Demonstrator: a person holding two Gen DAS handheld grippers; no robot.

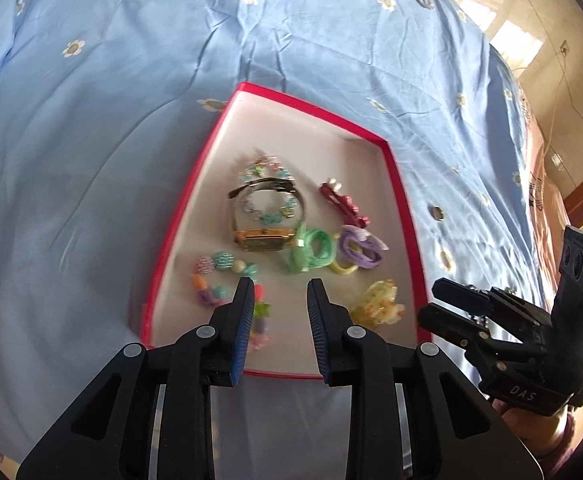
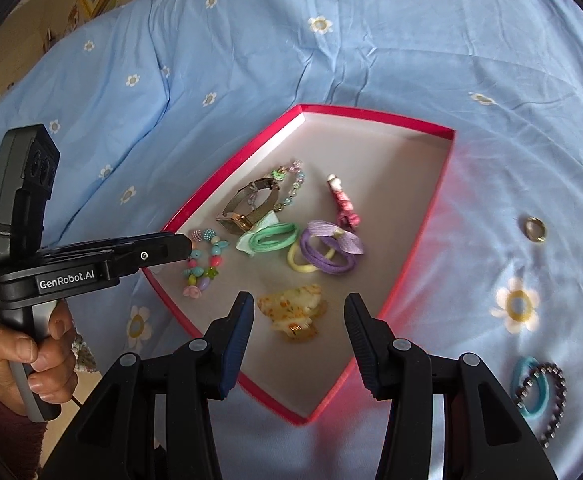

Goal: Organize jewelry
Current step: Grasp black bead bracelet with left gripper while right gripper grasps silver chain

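With most jewelry in the red box [image 2: 375, 114] at frame centre, both the left gripper [image 1: 280, 292] and right gripper [image 2: 297, 308] hover open-jawed and empty, so next probably comes fetching the ring [image 2: 535, 230] at right.
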